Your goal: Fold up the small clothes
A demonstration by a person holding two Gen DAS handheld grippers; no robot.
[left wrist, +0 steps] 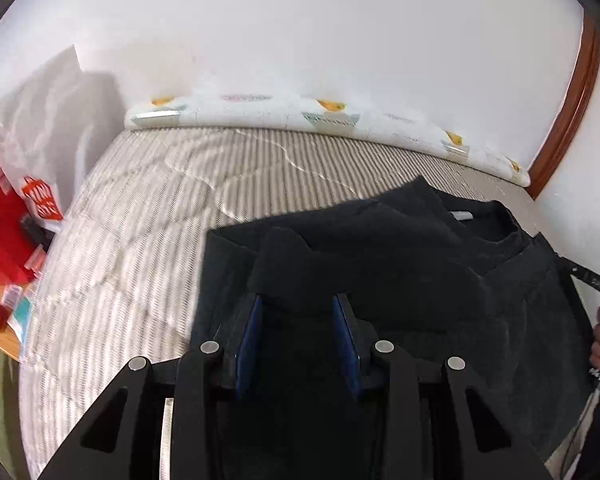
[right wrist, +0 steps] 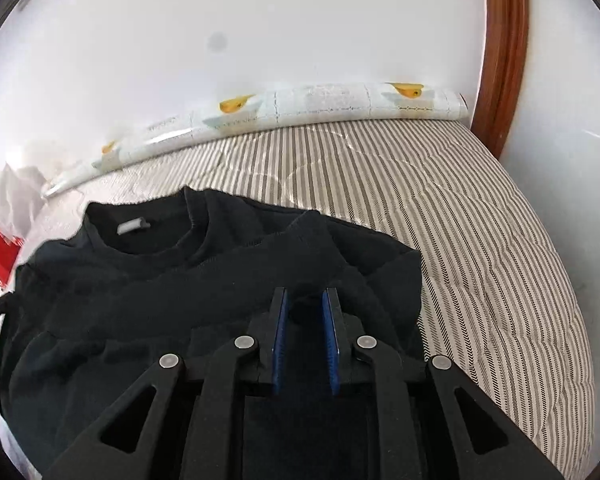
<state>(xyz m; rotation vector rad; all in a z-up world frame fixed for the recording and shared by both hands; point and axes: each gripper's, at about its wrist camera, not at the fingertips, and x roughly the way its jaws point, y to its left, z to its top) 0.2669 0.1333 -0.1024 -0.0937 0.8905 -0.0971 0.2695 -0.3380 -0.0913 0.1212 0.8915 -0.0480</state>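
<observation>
Shirt (right wrist: 148, 280) bunched between both claws' blue pads.

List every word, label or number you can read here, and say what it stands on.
None can be read.
Neck label inside the black top: white, no legible print.
White bag: white letters on an orange patch, too blurred.
Red boxes: small labels, too blurred.

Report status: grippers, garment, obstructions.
Left gripper and right gripper each pinch a fold of the black sweater. Sweater on striped bed cover, collar away. Nothing in the way.
</observation>
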